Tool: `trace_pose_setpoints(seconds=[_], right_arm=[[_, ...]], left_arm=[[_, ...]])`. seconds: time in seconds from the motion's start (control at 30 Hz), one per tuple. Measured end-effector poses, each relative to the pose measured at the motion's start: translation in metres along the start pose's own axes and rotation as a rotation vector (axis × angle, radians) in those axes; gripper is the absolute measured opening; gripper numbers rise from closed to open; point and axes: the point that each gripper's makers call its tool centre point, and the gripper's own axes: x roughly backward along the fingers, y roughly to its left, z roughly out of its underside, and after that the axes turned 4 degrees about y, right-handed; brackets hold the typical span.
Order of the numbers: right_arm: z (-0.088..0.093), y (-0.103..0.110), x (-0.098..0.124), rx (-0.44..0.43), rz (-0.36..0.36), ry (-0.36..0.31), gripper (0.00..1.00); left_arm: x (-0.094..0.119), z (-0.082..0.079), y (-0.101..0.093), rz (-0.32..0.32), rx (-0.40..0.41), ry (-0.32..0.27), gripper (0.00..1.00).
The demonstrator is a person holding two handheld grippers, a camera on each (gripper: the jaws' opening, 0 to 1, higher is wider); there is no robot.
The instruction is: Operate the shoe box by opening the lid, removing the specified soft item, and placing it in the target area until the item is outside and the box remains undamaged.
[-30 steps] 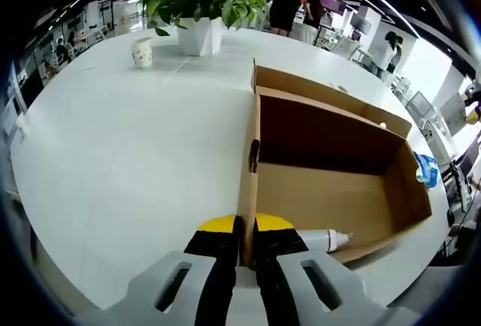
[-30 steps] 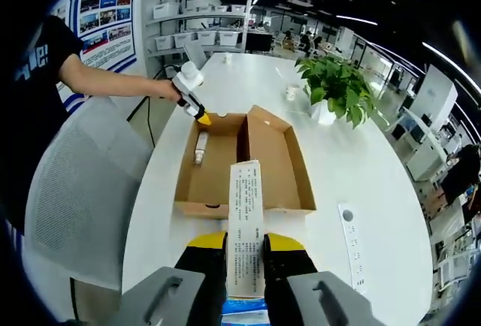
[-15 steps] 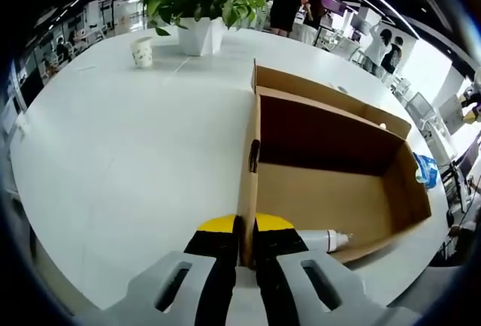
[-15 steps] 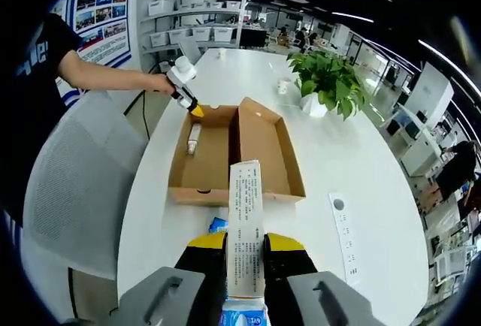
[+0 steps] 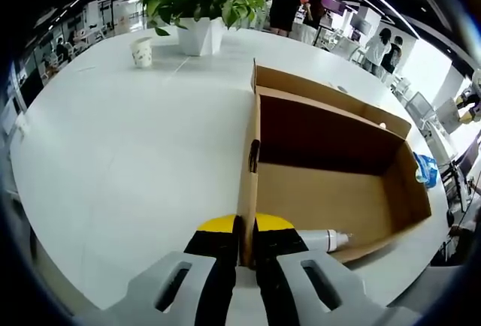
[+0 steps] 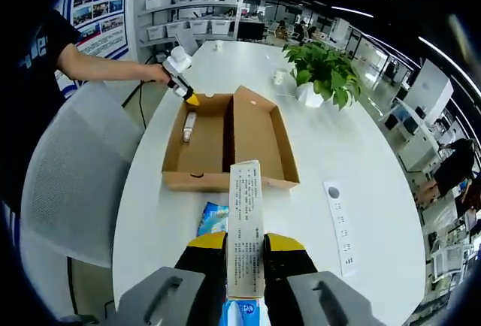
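I judge the removal step nearly done: my right gripper point(image 6: 245, 255) is clamped on the soft printed pack point(image 6: 246, 228), held above the white table point(image 6: 361, 153), clear of the shoe box point(image 6: 225, 142). Next it needs lowering beside the blue packet point(image 6: 213, 219). My left gripper point(image 5: 246, 245) pinches the box's end wall, steadying it.

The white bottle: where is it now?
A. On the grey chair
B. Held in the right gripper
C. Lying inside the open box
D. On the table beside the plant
C: the bottle lies on the floor of the open box, near the end wall that the left gripper grips.
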Motion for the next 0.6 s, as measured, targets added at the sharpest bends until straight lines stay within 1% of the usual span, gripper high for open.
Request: trace_pose_setpoints(seconds=[0.4,0.6], right_arm=[[0.027,-0.012,-0.006,-0.011,0.009,0.045,0.14],[0.043,-0.019,-0.008,-0.018,0.015,0.074,0.14]], left_arm=[[-0.001,-0.001,0.001,-0.004,-0.005,0.001,0.04],[-0.002,-0.002,0.002,0.0,0.001,-0.004,0.04]])
